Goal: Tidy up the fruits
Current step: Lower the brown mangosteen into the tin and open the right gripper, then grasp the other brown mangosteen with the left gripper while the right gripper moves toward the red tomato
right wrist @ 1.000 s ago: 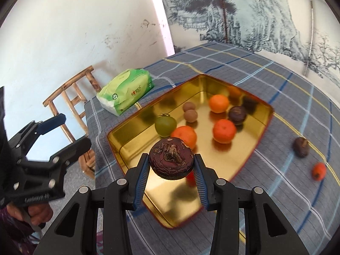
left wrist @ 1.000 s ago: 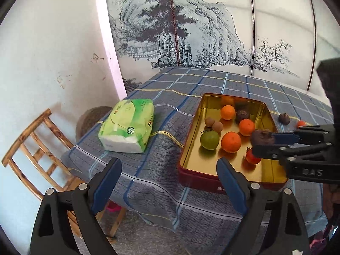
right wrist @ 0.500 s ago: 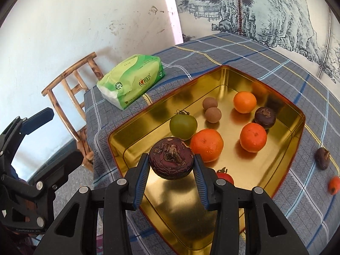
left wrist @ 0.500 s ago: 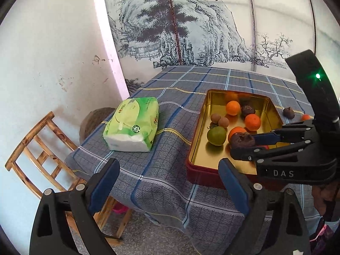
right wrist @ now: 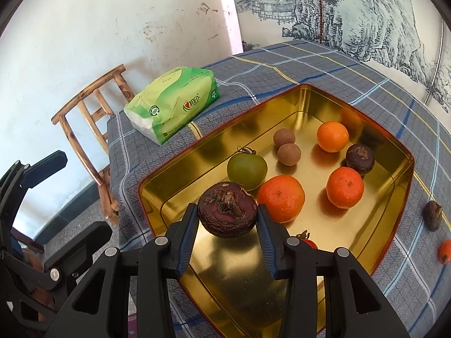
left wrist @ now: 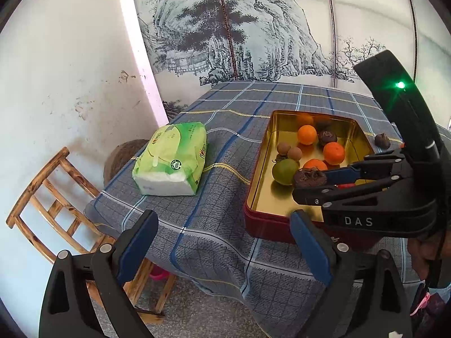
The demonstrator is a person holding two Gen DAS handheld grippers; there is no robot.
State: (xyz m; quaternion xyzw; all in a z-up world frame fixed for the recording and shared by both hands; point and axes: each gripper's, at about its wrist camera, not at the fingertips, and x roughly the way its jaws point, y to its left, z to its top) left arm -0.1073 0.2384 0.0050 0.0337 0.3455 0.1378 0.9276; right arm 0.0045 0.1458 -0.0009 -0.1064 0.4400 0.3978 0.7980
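My right gripper is shut on a dark purple wrinkled fruit and holds it above the near end of the gold tin tray. It also shows in the left wrist view. In the tray lie a green fruit, three oranges, two small brown fruits, another dark purple fruit and a small red fruit. A dark fruit and a small orange fruit lie on the cloth right of the tray. My left gripper is open and empty, off the table's near edge.
A green tissue pack lies on the blue checked tablecloth left of the tray. A wooden chair stands at the table's left corner by the white wall. A painted screen stands behind the table.
My right gripper has carried the dark purple fruit leftward over the tray's near end and lower. My left gripper stays open with little movement.
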